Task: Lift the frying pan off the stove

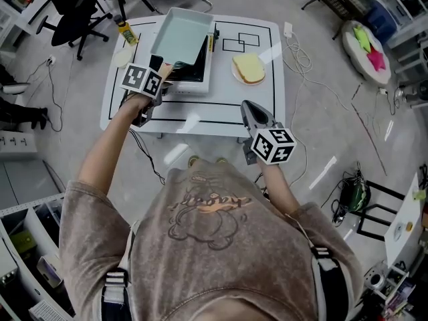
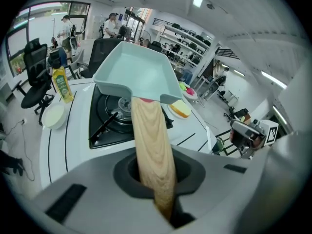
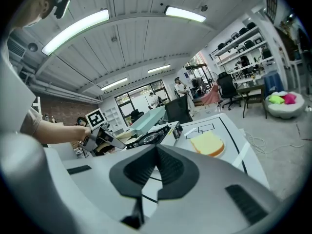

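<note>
A: Where is the frying pan (image 1: 179, 35) found?

B: It is seen raised over the stove (image 1: 194, 69), toward the back left of the table (image 1: 261, 105). In the left gripper view the burner is shown bare beneath the pan's near wall. The pan is therefore judged clear of the grate, though a touch at its far side cannot be ruled out.

A: How is it held?

B: The wooden handle (image 2: 152, 150) is clamped between the jaws of the left gripper (image 2: 156, 177), well back from the pan's body. The right gripper (image 3: 155, 167) is kept by the table's front edge, its jaws closed together on nothing.

A: How is the pan expected to handle?

B: A stiff, square, pale green body is shown, probably coated metal. Moderate weight is judged, all of it carried ahead of the grip, so a nose-down sag is to be expected. The handle is smooth and rounded, so it may be twisted within the pads. A hold nearer the body would be steadier, but the wood is likely the only part meant to be gripped.

A: What is to be minded nearby?

B: A plate (image 1: 235, 75) with a slice of bread (image 1: 249, 67) is set right of the stove, and a bottle (image 1: 127, 33) at the table's left corner. Both are well apart from the pan.
</note>
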A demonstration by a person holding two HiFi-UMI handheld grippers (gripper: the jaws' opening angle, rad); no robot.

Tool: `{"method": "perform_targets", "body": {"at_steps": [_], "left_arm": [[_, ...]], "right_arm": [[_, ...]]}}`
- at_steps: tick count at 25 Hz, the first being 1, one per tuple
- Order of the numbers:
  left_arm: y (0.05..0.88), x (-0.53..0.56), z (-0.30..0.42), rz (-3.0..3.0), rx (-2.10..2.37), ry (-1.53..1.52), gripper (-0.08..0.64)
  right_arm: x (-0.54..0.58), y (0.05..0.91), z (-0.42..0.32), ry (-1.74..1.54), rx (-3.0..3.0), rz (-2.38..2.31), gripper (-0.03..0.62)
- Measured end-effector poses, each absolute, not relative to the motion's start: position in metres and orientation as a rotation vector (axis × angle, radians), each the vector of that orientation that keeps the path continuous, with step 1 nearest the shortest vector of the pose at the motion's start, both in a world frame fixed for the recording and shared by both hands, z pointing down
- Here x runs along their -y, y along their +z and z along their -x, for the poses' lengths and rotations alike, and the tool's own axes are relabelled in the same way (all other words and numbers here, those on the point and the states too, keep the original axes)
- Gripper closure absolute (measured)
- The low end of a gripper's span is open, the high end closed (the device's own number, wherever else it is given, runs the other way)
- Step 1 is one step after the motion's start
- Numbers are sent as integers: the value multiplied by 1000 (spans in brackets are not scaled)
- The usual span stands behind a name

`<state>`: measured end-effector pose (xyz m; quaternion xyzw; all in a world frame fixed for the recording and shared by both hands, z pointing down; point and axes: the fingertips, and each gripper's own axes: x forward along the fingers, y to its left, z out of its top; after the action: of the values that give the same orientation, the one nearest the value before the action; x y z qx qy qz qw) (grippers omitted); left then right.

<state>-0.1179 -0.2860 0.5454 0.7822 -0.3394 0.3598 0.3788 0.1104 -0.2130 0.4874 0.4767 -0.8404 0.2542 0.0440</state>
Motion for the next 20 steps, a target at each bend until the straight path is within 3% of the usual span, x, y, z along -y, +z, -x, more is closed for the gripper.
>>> {"method": "perform_targets", "body": {"at_steps": [20], "left_arm": [[530,214,95,-2094,967,738,526]], "right_arm": [[209,489,-104,776,2612,-1427,594]]}}
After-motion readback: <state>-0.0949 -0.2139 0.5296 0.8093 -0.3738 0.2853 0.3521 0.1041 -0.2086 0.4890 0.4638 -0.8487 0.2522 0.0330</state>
